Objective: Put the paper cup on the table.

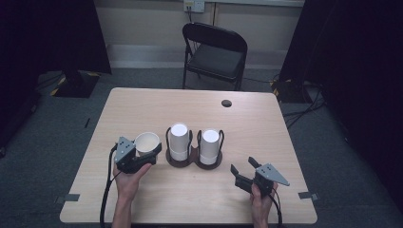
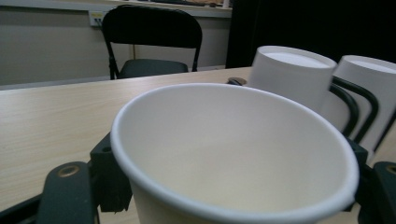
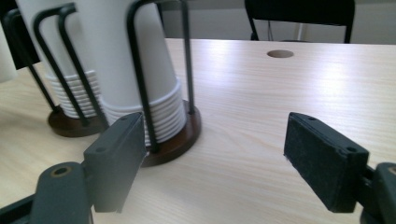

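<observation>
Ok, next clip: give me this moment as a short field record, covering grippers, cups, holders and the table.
left gripper: shut on a single paper cup, mouth up, left of the holders
right gripper: open, empty, over the table's near right part
cup holders: two wire holders on dark round bases, side by side at mid-table, left cup holder and right cup holder
cup stacks: one upside-down stack in each, left stack and right stack
table: light wood, round hole near far edge
background: black folding chair behind table

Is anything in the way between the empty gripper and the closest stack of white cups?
Nothing visible blocks it. The right gripper, jaws open, has bare pale wooden table between it and the near stack of white paper cups. Black wire holder bars do fence that stack.
</observation>
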Demonstrator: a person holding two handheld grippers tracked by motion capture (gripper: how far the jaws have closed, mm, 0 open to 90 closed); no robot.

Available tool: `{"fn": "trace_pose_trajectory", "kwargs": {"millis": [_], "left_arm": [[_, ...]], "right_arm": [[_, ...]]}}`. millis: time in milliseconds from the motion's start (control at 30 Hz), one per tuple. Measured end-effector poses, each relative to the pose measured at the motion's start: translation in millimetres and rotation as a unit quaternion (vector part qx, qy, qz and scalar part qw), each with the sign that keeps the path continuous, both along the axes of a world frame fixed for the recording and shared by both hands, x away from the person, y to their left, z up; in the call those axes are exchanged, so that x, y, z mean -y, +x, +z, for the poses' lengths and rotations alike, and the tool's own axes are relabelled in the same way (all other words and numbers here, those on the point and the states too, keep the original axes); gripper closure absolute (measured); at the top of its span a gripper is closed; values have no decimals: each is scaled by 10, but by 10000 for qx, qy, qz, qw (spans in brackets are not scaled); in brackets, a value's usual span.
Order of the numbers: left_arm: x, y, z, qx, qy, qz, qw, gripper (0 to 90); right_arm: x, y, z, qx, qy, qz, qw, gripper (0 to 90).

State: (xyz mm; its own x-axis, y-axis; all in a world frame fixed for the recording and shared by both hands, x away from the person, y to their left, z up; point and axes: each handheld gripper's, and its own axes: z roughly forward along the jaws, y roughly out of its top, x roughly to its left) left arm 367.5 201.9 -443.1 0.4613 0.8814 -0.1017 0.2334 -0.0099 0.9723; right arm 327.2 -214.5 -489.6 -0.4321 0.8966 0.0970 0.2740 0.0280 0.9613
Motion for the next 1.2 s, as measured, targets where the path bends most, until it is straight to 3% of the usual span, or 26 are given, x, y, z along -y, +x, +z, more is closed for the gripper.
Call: {"fn": "trace_pose_trajectory", "kwargs": {"millis": [133, 300, 433, 500, 733, 800, 867, 967, 1033, 1200], "left_arm": [[-46, 134, 0, -44, 15, 177, 9998, 230], [-106, 216, -38, -134, 180, 250, 9994, 228], [-137, 261, -84, -167, 162, 299, 9993, 224], [-138, 285, -111, -206, 284, 355, 9988, 223], [-197, 422, -215, -353, 155, 420, 9984, 223], [-218, 461, -242, -408, 222, 504, 9977, 223], [-250, 497, -267, -438, 144, 540, 9975, 223], [-268, 537, -322, -558, 381, 675, 9954, 224], [-275, 557, -373, -666, 343, 633, 9952, 224], [-232, 570, -399, -593, 401, 609, 9956, 219]], "right_arm": [[46, -6, -50, 33, 125, -90, 9999, 199], [58, -6, -51, 72, 93, -44, 9999, 184], [63, -1, -51, 58, 97, -16, 9999, 167], [59, -8, -51, 101, 72, 19, 9999, 161], [47, -22, -51, 161, 11, 74, 9998, 160], [53, -16, -51, 129, 43, 85, 9999, 160], [56, -9, -51, 121, 53, 97, 9999, 161], [46, -15, -50, 144, 8, 81, 9999, 167], [44, -17, -50, 149, -5, 75, 9999, 169], [39, -18, -51, 172, -56, 125, 9998, 171]]}}
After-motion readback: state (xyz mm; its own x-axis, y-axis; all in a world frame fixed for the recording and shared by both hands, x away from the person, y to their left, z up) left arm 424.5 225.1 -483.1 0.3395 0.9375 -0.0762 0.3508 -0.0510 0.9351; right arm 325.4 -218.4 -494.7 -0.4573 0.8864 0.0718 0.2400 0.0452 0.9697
